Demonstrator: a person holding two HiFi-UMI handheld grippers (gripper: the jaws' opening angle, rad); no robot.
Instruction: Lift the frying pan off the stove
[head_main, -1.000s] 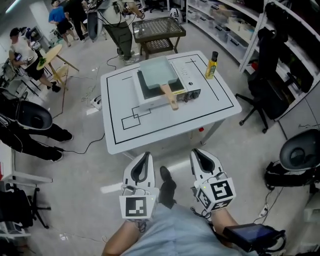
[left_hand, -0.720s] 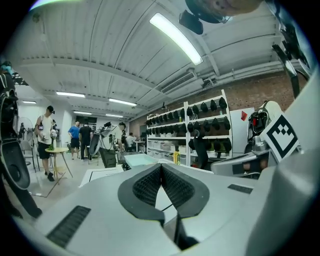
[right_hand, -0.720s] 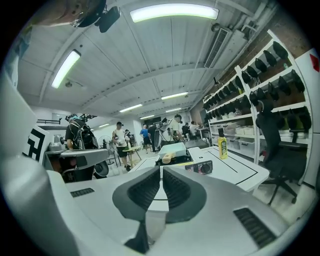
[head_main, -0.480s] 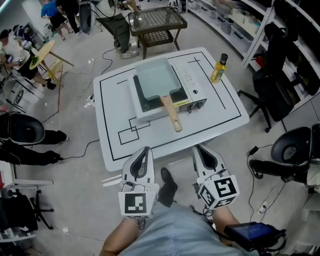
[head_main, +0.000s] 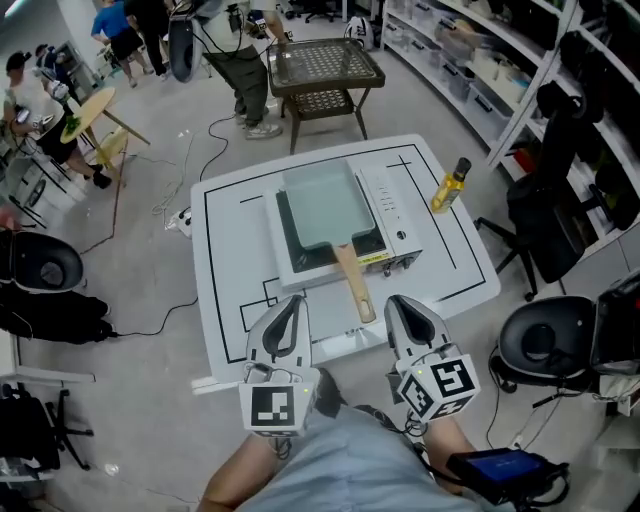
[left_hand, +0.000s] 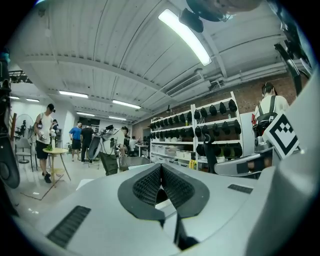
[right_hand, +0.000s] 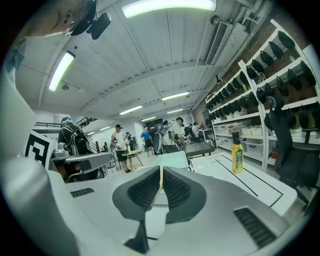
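Since a second ago the frying pan (head_main: 322, 205) and everything under it have drawn much closer to both grippers, so that its wooden handle (head_main: 354, 283) now ends between them in the head view, just ahead of their tips and touching neither. That pan is a pale, rectangular one and it sits on the stove (head_main: 392, 212), its handle sticking out over the stove's front edge toward the person. The stove stands near the middle of the white worktop (head_main: 230, 250), which is marked with black lines. A yellow bottle (head_main: 450, 187) stands upright on the worktop to the stove's right, well apart from it. The left gripper (head_main: 291, 305) and the right gripper (head_main: 398, 302) are held side by side over the worktop's near edge, pointing at the stove. The left one's fingers (left_hand: 145, 187) are pressed together with nothing between them, and the right one's fingers (right_hand: 177, 187) are likewise closed and empty. Beyond the worktop stands a metal mesh table (head_main: 320, 65), with several people around it and to the far left. Shelves (head_main: 470, 60) run along the right, and a black office chair (head_main: 545, 345) stands by the worktop's right corner.
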